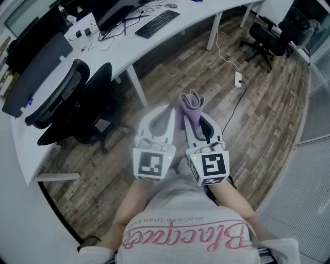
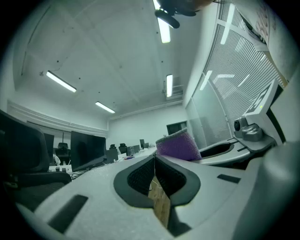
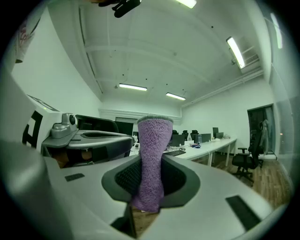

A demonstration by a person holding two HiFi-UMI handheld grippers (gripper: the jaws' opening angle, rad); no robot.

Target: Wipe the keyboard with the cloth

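My right gripper pinches the cloth upright, my left gripper keeps empty fingers pressed together, and the keyboard lies at the counter edge, well apart.

bare wood floor runs from the left claw and right claw up to the table — an open lane toward the keyboard, past a table leg. two chairs block the table's left stretch. to the right a power strip and its cable lie on the floor, another chair beyond. the claws sit just beside each other — little room between.
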